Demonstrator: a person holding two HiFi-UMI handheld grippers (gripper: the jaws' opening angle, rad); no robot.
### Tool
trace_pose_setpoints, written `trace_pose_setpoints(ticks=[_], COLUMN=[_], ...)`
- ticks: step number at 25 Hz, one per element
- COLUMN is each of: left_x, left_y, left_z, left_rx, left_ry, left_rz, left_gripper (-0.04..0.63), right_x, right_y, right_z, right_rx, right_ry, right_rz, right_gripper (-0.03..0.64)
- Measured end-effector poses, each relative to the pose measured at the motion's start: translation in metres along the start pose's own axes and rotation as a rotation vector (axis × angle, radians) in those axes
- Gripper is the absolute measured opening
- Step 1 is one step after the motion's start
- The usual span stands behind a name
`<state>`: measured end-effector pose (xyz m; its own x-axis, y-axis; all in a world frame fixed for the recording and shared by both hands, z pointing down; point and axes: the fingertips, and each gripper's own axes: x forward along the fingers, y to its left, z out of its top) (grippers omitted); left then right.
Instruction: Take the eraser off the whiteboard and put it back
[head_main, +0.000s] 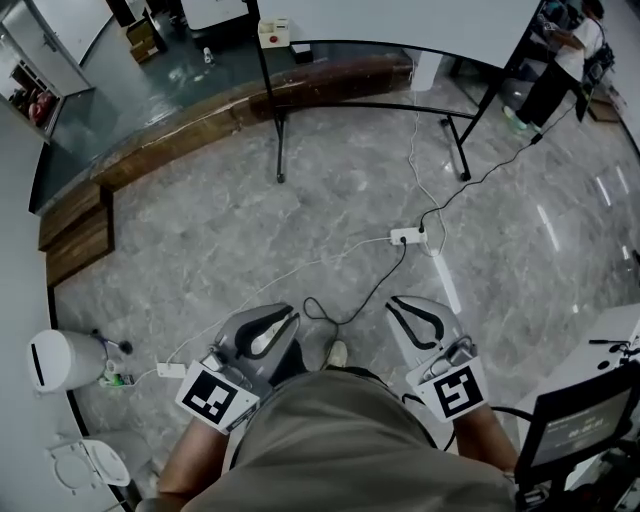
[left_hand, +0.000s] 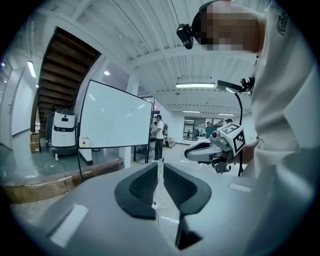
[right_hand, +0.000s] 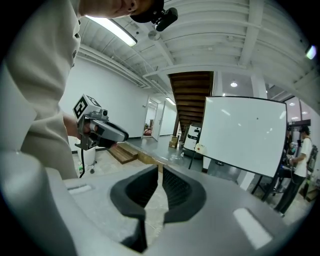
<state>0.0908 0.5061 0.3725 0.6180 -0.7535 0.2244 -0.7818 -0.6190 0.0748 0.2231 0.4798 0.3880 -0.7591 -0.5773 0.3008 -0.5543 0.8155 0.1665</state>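
Head view: the grey marble floor (head_main: 200, 240) fills most of the picture, with the person standing on it and looking steeply down. The whiteboard (head_main: 420, 18) stands on its black frame at the far side, well apart from the person, with a long wooden kerb (head_main: 200, 130) running behind its legs.

Nearer in, the 2 grippers are held low in front of the body, pointing roughly toward the board. The left gripper (head_main: 285, 318) has its jaws drawn together to a thin slit, and nothing sits between them. The right gripper (head_main: 398, 303) is the same: its jaws are closed up, with only bare floor showing through the gap. Neither touches anything.

A white power strip (head_main: 408, 237) lies on the floor between the person and the board, and a black cable (head_main: 360, 300) loops from it toward the feet.

Smallest is the eraser (head_main: 274, 33), a white block with a red spot, stuck at the lower left corner of the board. Both gripper views show it there too.

By my reading, the task has not started. The eraser has yet to be reached, gripped, lifted off and set back, and the approach across the floor comes first.
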Motion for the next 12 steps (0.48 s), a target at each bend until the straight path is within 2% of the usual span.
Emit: trace_pose_setpoints(ticks=[2,8,12], left_x=[0.000,0.003,0.004], left_y=[0.012,0.052,0.091], left_z=[0.002,0.005,0.008], left_rx=[0.014,-0.002,-0.004], left_ry=[-0.026,-0.015,-0.056], left_rz=[0.012,0.006,-0.010], left_gripper=[0.026,0.006,0.005], right_x=[0.008,0.040,0.075], right_y=[-0.002,-0.001,-0.002], right_z=[0.001,0.012,0.022], right_rx=[0.003,-0.003,-0.017], right_ry=[0.014,0.036,0.063], right_rz=[-0.009,-0.019,-0.023], right_gripper=[0.005,0.003,0.003])
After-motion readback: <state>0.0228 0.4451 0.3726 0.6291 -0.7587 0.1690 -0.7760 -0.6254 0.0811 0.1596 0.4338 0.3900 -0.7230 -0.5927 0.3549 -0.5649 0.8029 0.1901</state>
